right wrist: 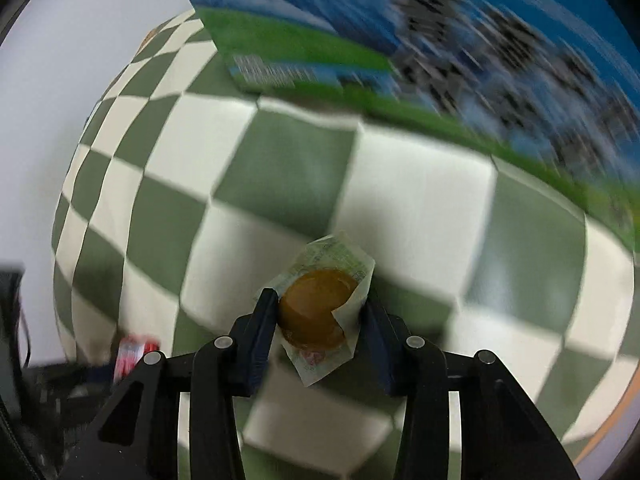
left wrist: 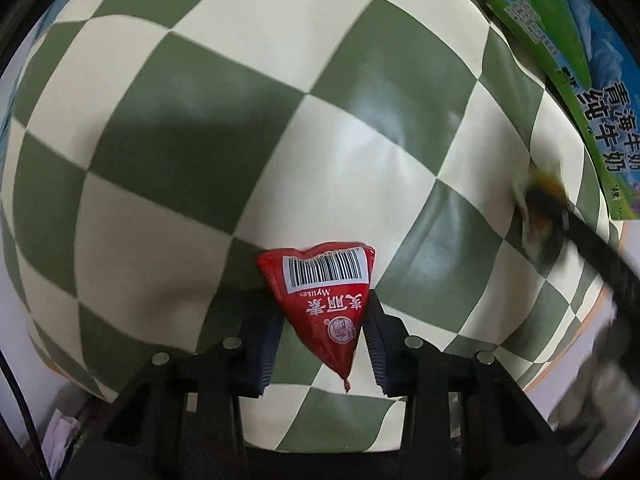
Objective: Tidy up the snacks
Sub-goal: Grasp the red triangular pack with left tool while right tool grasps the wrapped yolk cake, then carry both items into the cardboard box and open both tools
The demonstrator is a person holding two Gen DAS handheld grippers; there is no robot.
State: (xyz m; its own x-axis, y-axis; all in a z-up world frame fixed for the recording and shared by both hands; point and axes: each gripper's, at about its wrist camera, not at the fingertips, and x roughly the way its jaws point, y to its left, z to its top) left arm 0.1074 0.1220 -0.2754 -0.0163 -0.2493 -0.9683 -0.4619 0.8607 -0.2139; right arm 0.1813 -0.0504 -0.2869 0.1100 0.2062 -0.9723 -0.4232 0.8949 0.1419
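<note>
My left gripper (left wrist: 323, 308) is shut on a red triangular snack packet (left wrist: 320, 292) with a barcode label, held above the green-and-cream checkered tablecloth (left wrist: 200, 140). My right gripper (right wrist: 320, 312) is shut on a clear packet holding a round brown snack (right wrist: 316, 308), also above the checkered cloth (right wrist: 400, 208). In the left wrist view the right gripper and its brown snack (left wrist: 542, 200) appear blurred at the right. In the right wrist view the red packet (right wrist: 134, 354) shows blurred at the lower left.
A blue-and-green milk carton box (right wrist: 440, 40) stands at the far side of the table; it also shows in the left wrist view (left wrist: 580, 80) at the upper right. The table edge (right wrist: 612, 420) runs along the lower right, with white wall beyond.
</note>
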